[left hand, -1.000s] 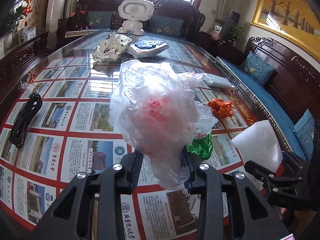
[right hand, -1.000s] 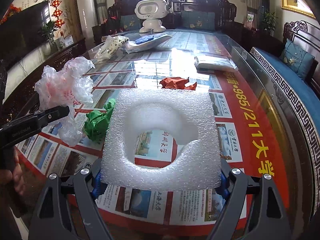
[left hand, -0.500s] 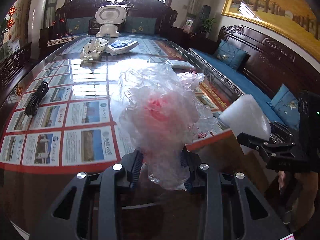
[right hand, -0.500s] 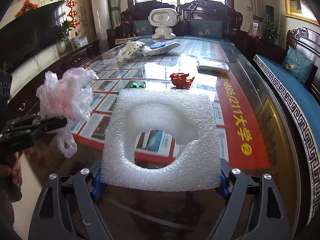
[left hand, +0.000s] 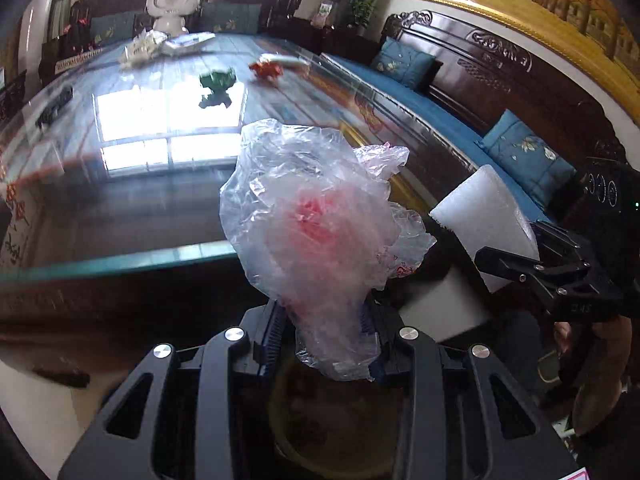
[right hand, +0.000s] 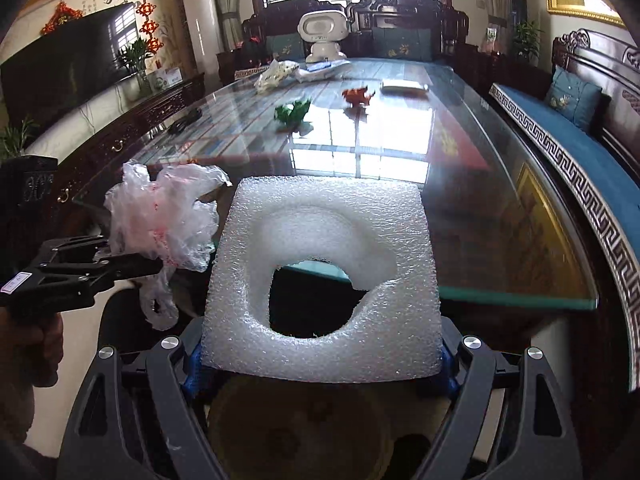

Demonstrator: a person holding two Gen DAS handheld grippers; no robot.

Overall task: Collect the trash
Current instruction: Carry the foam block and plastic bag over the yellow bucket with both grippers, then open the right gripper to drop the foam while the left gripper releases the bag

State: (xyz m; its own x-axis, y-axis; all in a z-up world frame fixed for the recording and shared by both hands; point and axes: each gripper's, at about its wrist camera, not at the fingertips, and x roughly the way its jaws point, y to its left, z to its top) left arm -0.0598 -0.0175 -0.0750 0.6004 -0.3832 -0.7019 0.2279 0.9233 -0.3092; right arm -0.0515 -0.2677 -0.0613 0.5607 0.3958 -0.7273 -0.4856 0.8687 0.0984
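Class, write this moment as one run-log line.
left gripper: shut on crumpled clear plastic bag | right gripper: shut on white foam sheet with hole | both off the glass-topped table

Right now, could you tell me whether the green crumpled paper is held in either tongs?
No, the green crumpled paper lies on the glass table, away from both tongs.

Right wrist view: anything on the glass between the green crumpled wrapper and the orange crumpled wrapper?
Nothing: bare reflective glass table separates green crumpled wrapper from orange crumpled wrapper, clearest in the right wrist view.
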